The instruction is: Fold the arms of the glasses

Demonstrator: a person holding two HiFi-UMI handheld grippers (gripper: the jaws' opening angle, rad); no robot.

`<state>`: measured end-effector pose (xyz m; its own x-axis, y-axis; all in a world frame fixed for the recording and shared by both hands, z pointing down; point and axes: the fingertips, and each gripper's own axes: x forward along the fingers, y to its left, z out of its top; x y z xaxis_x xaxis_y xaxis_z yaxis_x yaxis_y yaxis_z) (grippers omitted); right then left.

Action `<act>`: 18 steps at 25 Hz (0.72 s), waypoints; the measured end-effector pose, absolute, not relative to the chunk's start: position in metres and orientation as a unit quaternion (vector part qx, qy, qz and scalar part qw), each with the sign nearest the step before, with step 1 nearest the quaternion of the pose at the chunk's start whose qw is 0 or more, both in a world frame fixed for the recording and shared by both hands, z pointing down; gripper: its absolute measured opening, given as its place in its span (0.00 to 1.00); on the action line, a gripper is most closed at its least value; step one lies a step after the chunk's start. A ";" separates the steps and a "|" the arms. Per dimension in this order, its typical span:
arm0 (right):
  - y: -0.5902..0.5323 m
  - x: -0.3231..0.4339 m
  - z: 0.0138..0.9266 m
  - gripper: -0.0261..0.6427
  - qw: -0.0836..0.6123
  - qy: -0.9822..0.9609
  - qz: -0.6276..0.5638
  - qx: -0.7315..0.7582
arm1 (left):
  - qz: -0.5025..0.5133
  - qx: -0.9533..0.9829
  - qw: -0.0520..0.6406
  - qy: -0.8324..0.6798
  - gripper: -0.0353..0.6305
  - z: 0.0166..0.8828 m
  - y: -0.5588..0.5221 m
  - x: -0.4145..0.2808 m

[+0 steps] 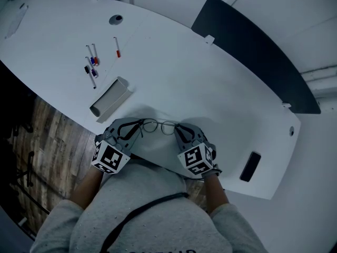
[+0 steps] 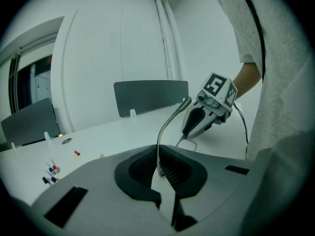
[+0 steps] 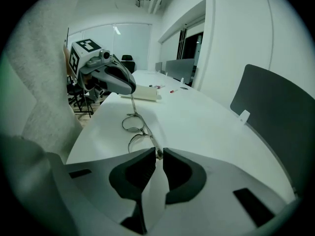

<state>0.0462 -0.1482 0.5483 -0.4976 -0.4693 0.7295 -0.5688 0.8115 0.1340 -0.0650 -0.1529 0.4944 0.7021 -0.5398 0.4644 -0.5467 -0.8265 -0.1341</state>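
Thin wire-rimmed glasses [image 1: 159,125] lie at the near edge of the white table [image 1: 210,88], held between my two grippers. My left gripper [image 1: 138,126] is shut on one arm of the glasses. In the left gripper view that arm [image 2: 170,124] rises out of the closed jaws [image 2: 161,167] and curves up toward my right gripper [image 2: 186,132]. In the right gripper view both lenses [image 3: 133,124] stretch away toward my left gripper [image 3: 129,88]. The frame's hinge end sits pinched between the narrowly parted tips of my right gripper [image 3: 158,154]. The arm on that side is hidden.
A grey open case [image 1: 109,100] lies on the table just beyond my left gripper. Several pens [image 1: 92,62] and a red-tipped marker [image 1: 117,47] lie farther back. A dark phone [image 1: 249,166] lies near the edge at right. A dark divider panel [image 1: 253,51] stands along the far side.
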 end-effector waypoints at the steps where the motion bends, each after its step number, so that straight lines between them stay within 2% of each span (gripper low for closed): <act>1: -0.148 0.047 0.548 0.12 0.403 -0.862 0.057 0.302 | 0.250 0.922 0.007 -0.294 0.10 0.494 -0.153 -0.065; 18: -0.146 0.046 0.548 0.12 0.410 -0.860 0.030 0.301 | 0.258 0.927 -0.005 -0.274 0.09 0.495 -0.159 -0.050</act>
<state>0.0462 -0.1465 0.5476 -0.4814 -0.4936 0.7243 -0.5434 0.8164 0.1952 -0.0499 -0.1588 0.4949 0.7175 -0.5099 0.4746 -0.5045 -0.8502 -0.1506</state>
